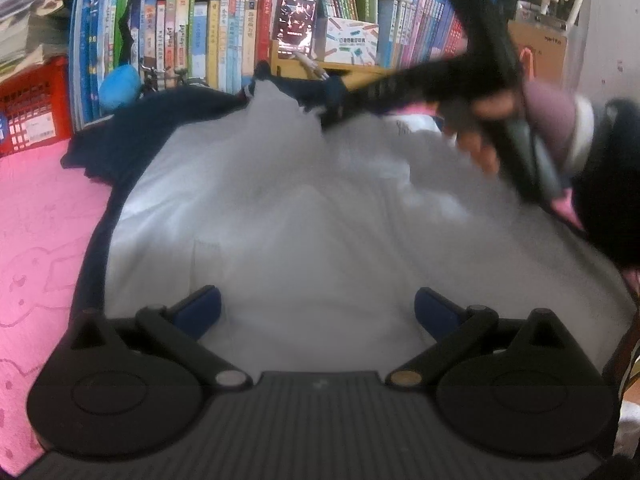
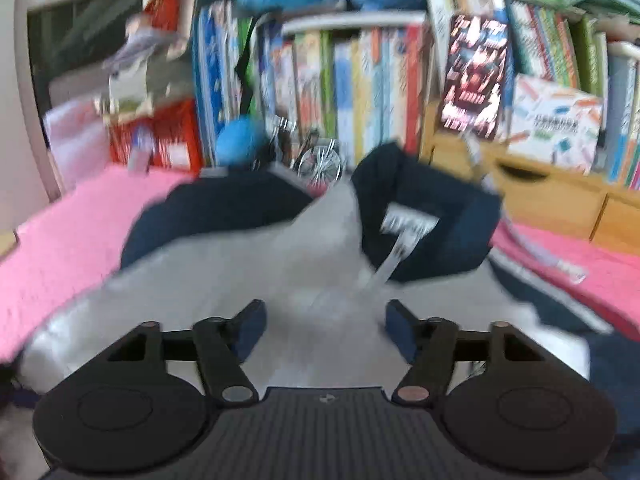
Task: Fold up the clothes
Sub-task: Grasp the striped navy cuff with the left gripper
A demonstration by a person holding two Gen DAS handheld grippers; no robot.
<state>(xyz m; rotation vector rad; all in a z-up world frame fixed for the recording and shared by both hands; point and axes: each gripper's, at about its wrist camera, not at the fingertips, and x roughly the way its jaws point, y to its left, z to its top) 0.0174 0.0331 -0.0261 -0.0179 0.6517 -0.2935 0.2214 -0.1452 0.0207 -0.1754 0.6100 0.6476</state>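
A: What is seen, taken from the pink bed cover (image 1: 36,216) outward?

B: The cover is spread below a packed bookshelf (image 1: 224,40). A garment (image 1: 304,208) – white body, navy trim – is laid flat on the cover, its navy collar (image 2: 432,216) turned toward the shelf; a label is seen inside the collar, too blurred to be read.

A: And the red crate?

B: A red crate (image 1: 36,108) is set at the cover's far left edge, beside the books. A small blue plush (image 1: 120,86) is lodged against the shelf, just behind the garment's navy sleeve.

A: The grippers?

B: The left gripper (image 1: 318,312) is held over the near part of the white body, jaws wide apart, nothing pinched. The right gripper (image 2: 326,320) is blurred above the garment, closer to the collar – its jaws are apart too, and no cloth is caught between the pads. In the left wrist view it is seen crossing the garment's far right, gripped by a hand (image 1: 486,132).
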